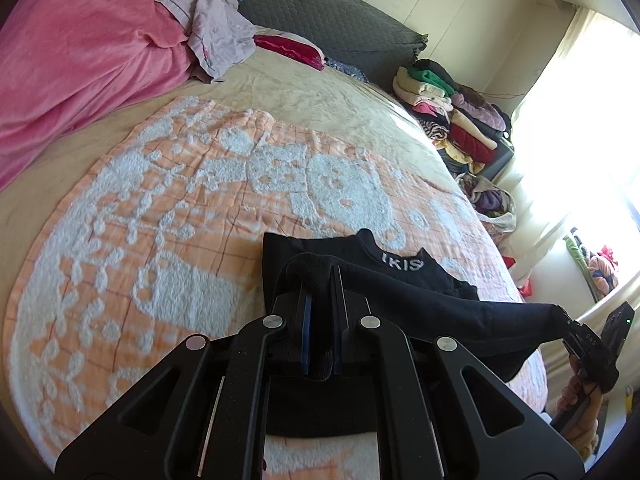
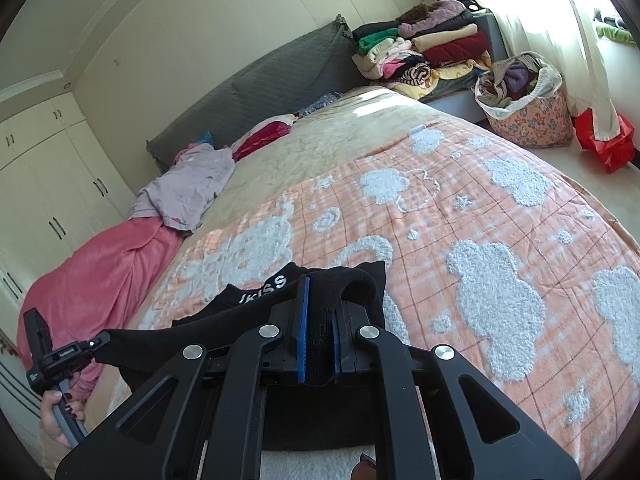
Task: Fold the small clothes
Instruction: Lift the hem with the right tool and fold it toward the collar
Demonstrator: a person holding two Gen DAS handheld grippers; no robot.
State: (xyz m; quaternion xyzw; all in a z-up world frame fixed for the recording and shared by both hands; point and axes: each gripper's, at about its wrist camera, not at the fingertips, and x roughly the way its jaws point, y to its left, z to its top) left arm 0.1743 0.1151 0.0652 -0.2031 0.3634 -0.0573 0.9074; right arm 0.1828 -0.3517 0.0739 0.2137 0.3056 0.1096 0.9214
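A small black knit garment with white lettering on its band hangs stretched between the 2 tools, just above the orange-and-white fluffy patterned blanket that covers the near part of the bed. Its far portion, the part with the lettering, lies flat on the blanket.

The left hand-held gripper is clamped narrow on a fold of the black fabric, which bulges up over the blue-lined fingers. From the left wrist view, the cloth runs rightward as a taut strip to the right hand-held gripper, whose tip pinches the far corner, with the person's right hand on its handle.

The right wrist view shows the same from the other side: the right hand-held gripper squeezes a thick roll of black fabric between its blue pads, and the left hand-held gripper bites the opposite corner at lower left, held by a left hand with dark-painted nails.

Farther up the bed lie a crumpled pink blanket and a pale lilac garment, against a grey quilted headboard. A stack of folded clothes sits beside the bed, near a floral fabric basket.
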